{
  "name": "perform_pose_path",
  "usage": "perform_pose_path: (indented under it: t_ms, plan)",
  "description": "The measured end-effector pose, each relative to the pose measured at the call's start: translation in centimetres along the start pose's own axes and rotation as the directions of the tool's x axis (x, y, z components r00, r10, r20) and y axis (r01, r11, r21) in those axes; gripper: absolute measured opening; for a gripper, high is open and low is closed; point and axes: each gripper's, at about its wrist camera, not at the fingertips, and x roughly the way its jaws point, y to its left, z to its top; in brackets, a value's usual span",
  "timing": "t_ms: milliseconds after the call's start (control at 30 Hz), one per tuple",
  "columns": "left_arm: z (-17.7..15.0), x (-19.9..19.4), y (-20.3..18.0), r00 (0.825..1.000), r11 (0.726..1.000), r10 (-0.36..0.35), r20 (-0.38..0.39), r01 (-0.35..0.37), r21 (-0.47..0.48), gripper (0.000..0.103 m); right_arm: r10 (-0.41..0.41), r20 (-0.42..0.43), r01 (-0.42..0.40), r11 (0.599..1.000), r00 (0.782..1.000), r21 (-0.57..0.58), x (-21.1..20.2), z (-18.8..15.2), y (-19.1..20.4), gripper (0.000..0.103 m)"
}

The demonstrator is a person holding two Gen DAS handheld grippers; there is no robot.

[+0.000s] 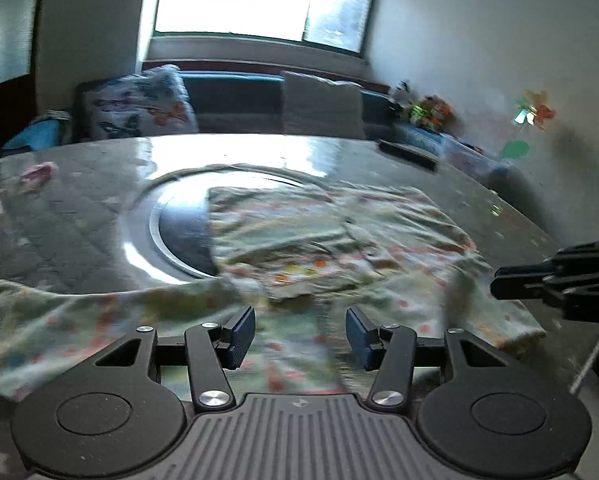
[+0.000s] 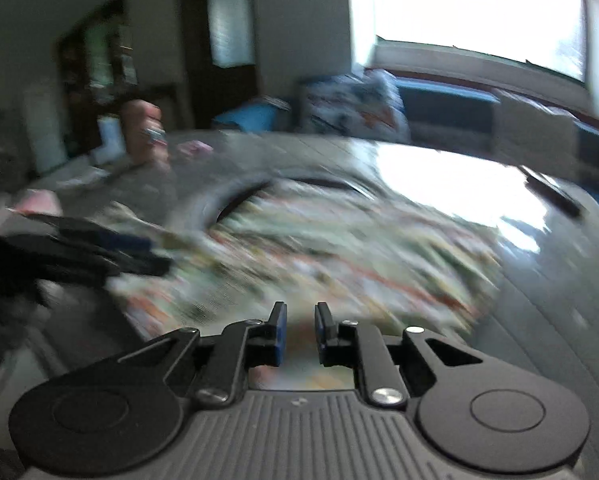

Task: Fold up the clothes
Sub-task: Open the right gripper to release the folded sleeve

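A pale green garment with an orange and red floral print (image 1: 339,240) lies partly folded on the grey table (image 1: 79,200), with one loose flap stretching left (image 1: 59,320). My left gripper (image 1: 300,336) hovers open over the garment's near edge, nothing between its blue pads. My right gripper (image 1: 499,282) points in from the right at the garment's right edge. In the right wrist view, which is motion-blurred, the garment (image 2: 319,248) spreads ahead. My right gripper (image 2: 301,334) shows a narrow gap between its fingers with cloth beneath, nothing visibly clamped. My left gripper (image 2: 147,256) shows at the left.
A round glass turntable (image 1: 171,236) is set in the table's middle, partly under the garment. A dark flat object (image 1: 407,152) lies at the far right edge, a pink item (image 1: 39,172) at far left. A person's hand (image 2: 143,132) is at the left. A sofa with pillows (image 1: 235,100) stands behind.
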Motion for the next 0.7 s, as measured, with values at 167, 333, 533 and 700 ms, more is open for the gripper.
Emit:
perform_pose_path:
  t_ms: [167,333,533,700]
  plan:
    - [0.2,2.4,-1.6,0.998,0.999,-0.026,-0.051,0.027,0.024,0.048,-0.079,-0.056,0.084,0.992,0.995,0.098,-0.3,-3.0,-3.9,0.014]
    - [0.2,3.8,-2.0,0.996,1.000,-0.020,-0.091,0.022,0.022,0.048,-0.096,-0.067,0.104,0.986,0.993,0.134,-0.5,-4.1,-5.7,0.014]
    - [0.3,4.6,-1.8,0.994,1.000,-0.010,-0.108,0.011,0.013,0.045,-0.097,-0.043,0.102,0.987,0.994,0.128,-0.2,-3.4,-6.5,0.014]
    - [0.6,4.9,-1.4,0.994,1.000,-0.009,-0.110,0.009,-0.005,0.031,-0.104,-0.015,0.105,0.990,0.994,0.096,1.4,-1.8,-6.7,0.015]
